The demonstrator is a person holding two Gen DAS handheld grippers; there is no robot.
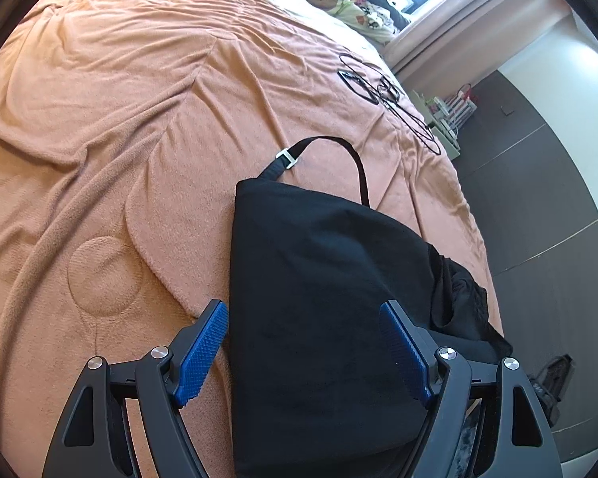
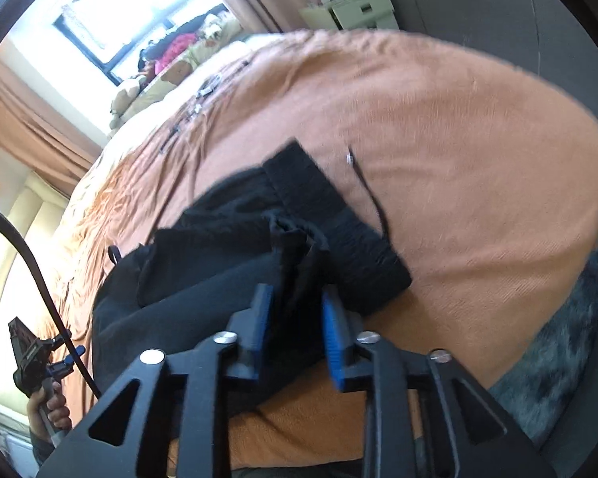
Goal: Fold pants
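Item: black pants point(image 1: 319, 298), folded bundle on orange blanket point(image 1: 99, 139), near the bed's right edge, floor beyond. Long axis runs away from my left gripper point(image 1: 305, 352), which is wide, pads apart from cloth, bundle directly below and ahead. Right gripper point(image 2: 295, 334) narrow, loose cloth betw. fingers; can't tell if pinched. Belt strap point(image 1: 339, 147) trails at far end. Open blanket to the left for laying out.

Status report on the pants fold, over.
Left gripper open, straddling the black pants. Right gripper partly open over bunched fabric, grip unclear. Pants partly folded on orange blanket; strap trailing loose.
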